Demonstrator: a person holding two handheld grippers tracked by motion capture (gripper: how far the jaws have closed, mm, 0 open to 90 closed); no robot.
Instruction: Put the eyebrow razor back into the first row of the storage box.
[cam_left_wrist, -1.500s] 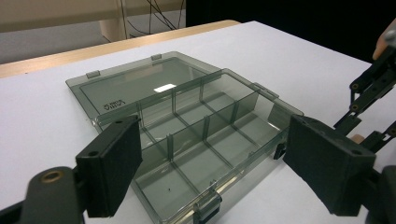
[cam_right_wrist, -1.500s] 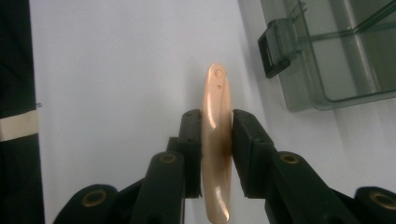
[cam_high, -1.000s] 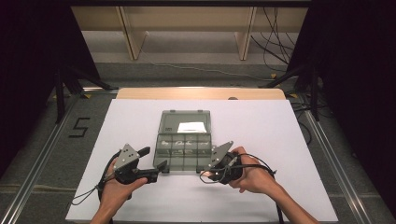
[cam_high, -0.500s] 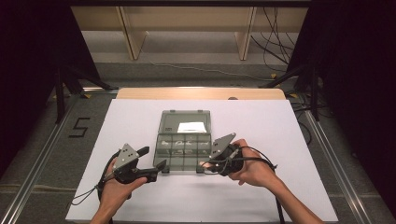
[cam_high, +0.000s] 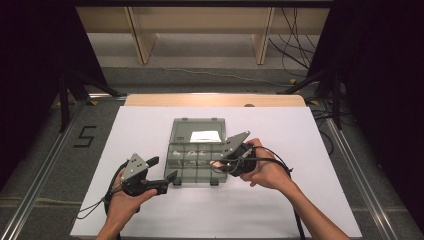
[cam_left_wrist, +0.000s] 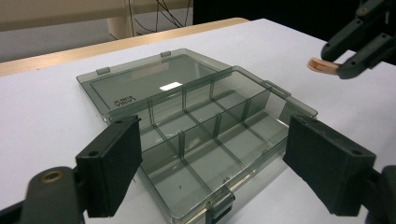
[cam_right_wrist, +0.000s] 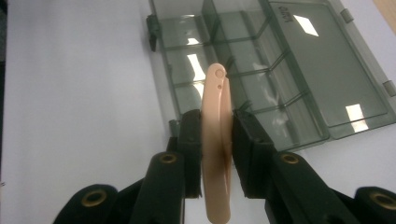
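One open compartment box (cam_high: 195, 152) on the white table (cam_high: 300, 210), lid laid flat. One peach band (cam_right_wrist: 217, 140) pinched in right gripper (cam_right_wrist: 212, 154), just above the box's near-right corner. Left gripper (cam_left_wrist: 210, 163) agape, holding nothing, before the box front.

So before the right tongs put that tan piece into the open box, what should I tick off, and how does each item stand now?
1. Grip: right tongs pinch the tan piece on both flat sides: ok.
2. Organizer box lid lies fully open, flat on the table: ok.
3. Compartments look empty, so there is room for the piece: ok.
4. Left tongs stand open at the box's near left corner, not gripping it, so the box may slide: not ok.
5. Piece is over a compartment: cannot tell; in the left gripper view it hangs beyond the box's far side.
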